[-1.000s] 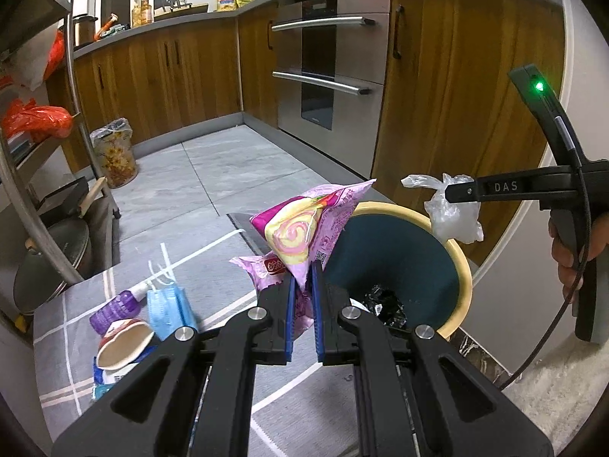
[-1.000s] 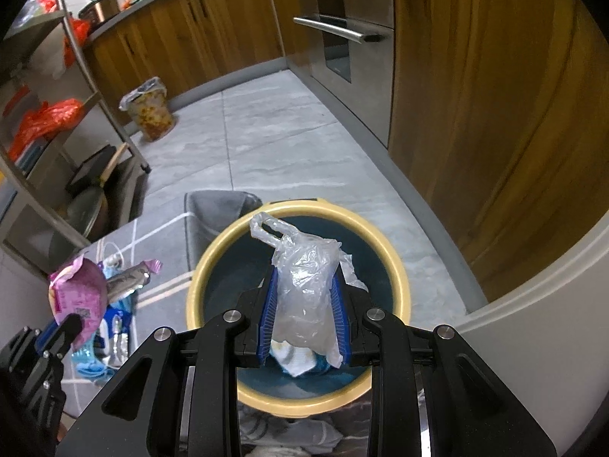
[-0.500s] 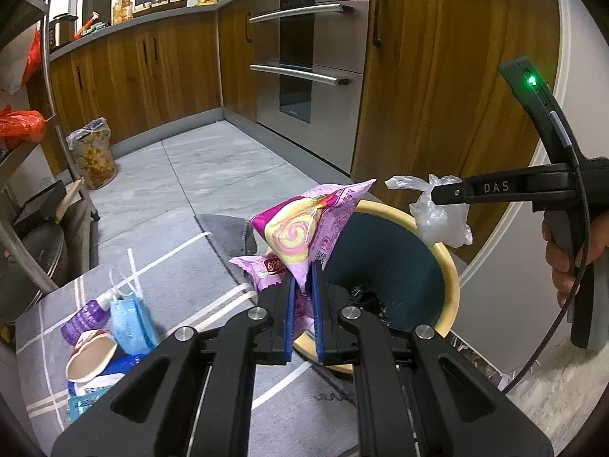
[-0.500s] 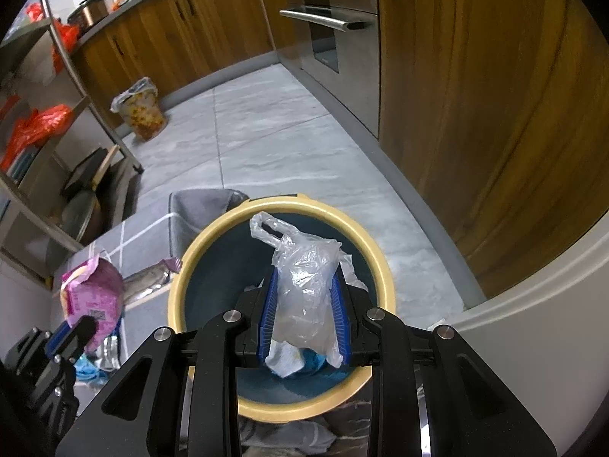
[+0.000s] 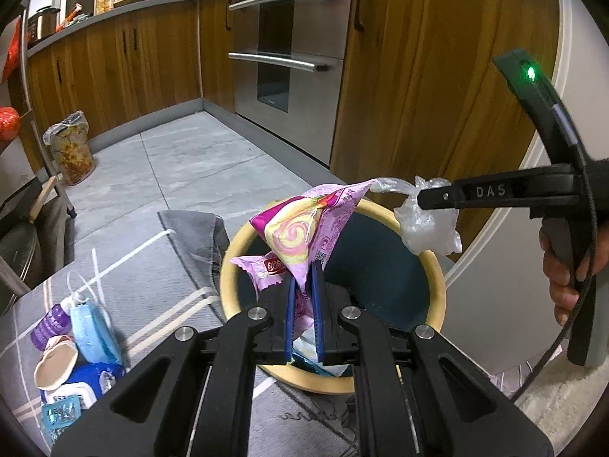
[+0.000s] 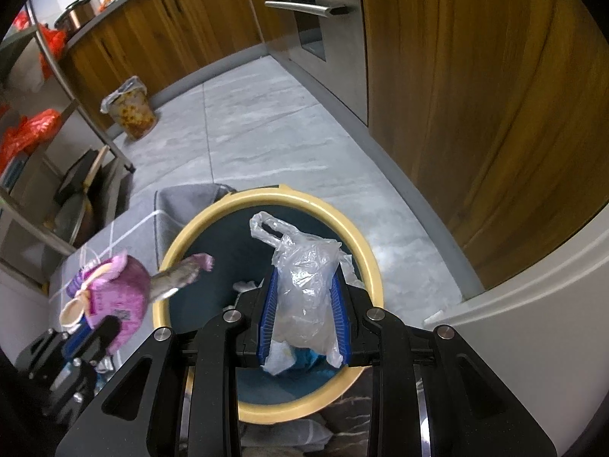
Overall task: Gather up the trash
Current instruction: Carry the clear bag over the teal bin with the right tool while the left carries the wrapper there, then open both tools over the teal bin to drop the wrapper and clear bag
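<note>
Left of the yellow-rimmed bin (image 5: 437, 278), a blue face mask (image 5: 91, 327) lies on the grey rug (image 5: 160, 297). Above the bin's near rim, the left gripper (image 5: 304, 266) pinches a pink snack wrapper (image 5: 304, 228). Over its opening, the right gripper (image 6: 304, 278) clamps a clear plastic bag (image 6: 304, 278).

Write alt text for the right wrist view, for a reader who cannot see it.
The right gripper holds a crumpled clear plastic bag between its blue fingers over a round bin with a yellow rim. At left, the left gripper holds a pink snack wrapper by the bin's edge, in a kitchen with wooden cabinets.
</note>
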`<state>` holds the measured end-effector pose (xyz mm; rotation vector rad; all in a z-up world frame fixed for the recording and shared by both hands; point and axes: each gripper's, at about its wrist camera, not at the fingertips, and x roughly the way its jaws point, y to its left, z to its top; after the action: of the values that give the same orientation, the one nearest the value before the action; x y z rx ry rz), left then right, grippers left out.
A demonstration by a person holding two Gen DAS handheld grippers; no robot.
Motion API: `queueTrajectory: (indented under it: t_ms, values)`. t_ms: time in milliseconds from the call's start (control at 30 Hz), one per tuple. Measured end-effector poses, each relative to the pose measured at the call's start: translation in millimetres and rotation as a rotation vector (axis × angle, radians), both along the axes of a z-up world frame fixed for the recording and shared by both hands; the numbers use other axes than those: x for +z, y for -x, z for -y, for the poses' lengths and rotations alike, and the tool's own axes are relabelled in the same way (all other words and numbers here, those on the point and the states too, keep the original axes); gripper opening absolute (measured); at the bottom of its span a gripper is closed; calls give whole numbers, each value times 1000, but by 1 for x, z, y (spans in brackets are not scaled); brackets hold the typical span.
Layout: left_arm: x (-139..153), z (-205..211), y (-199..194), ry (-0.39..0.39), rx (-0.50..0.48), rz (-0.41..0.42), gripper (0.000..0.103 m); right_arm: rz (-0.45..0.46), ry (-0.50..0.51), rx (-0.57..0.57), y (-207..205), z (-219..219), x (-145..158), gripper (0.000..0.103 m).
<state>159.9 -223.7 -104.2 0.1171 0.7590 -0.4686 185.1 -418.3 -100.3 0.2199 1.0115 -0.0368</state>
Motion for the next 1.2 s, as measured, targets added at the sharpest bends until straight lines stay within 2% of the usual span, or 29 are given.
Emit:
queueTrajectory:
  t_ms: [300,467,567,667,900,1033,1100,1200]
  values:
    - [-16,13,-7,-10,-10,-30,8,-27,-7,20,-8,-8,-7,29]
    - [-32,14,-15,-25,9,-77,8,-109,-72,12,-14,-10,-27,29]
    - [-38,16,-19,-39,12,-90,8,-132,-66,11,-14,-13,-32,29]
    - [-38,19,-20,-35,11,-83,8,-123,-51,21,-14,-17,-31,29]
    - [-25,20,-16,-12,20,-17,8,-39,-56,20,-14,-15,-19,29]
    - [-26,19,-16,-16,21,-28,8,-31,-49,34,-15,-19,-18,33]
    - [-27,18,-16,-19,26,-35,13,-33,-43,36,-15,-20,-18,36]
    - [-27,17,-17,-19,38,-37,28,-21,-38,20,-15,-20,-15,46]
